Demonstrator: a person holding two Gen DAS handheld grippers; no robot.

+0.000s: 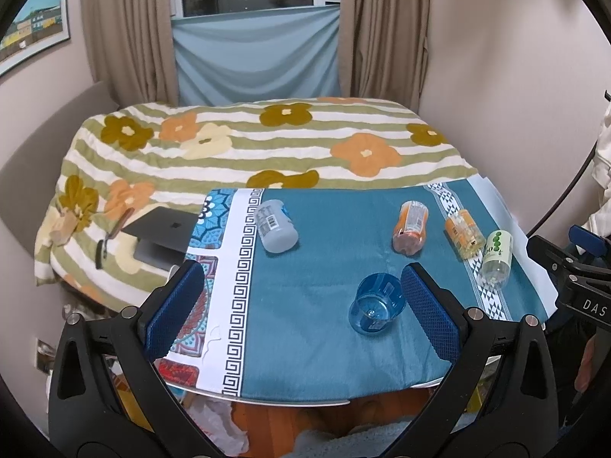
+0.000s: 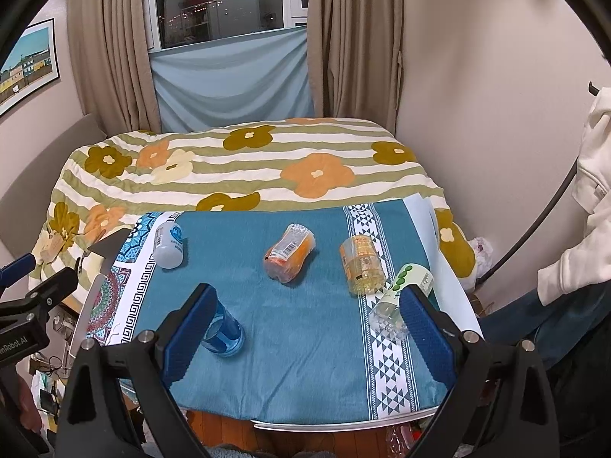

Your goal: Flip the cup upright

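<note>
A clear blue cup (image 1: 376,307) stands upright on the teal cloth (image 1: 336,244), mouth up, just left of my left gripper's right finger (image 1: 429,309). My left gripper (image 1: 301,305) is open and empty above the table's front edge. In the right wrist view the blue cup (image 2: 223,330) is partly hidden behind the left finger (image 2: 191,337) of my right gripper (image 2: 305,337), which is open and empty. Several cups lie on their sides: a grey-white one (image 1: 277,225), an orange one (image 1: 410,227), a yellow-orange one (image 1: 464,233) and a clear one with green dots (image 1: 496,259).
The table's near edge (image 2: 343,425) is below the fingers. A bed with a flowered blanket (image 1: 267,141) lies behind the table, with a laptop (image 1: 162,229) on it. The other gripper's body (image 1: 580,286) is at the right. A person's white sleeve (image 2: 580,236) is at far right.
</note>
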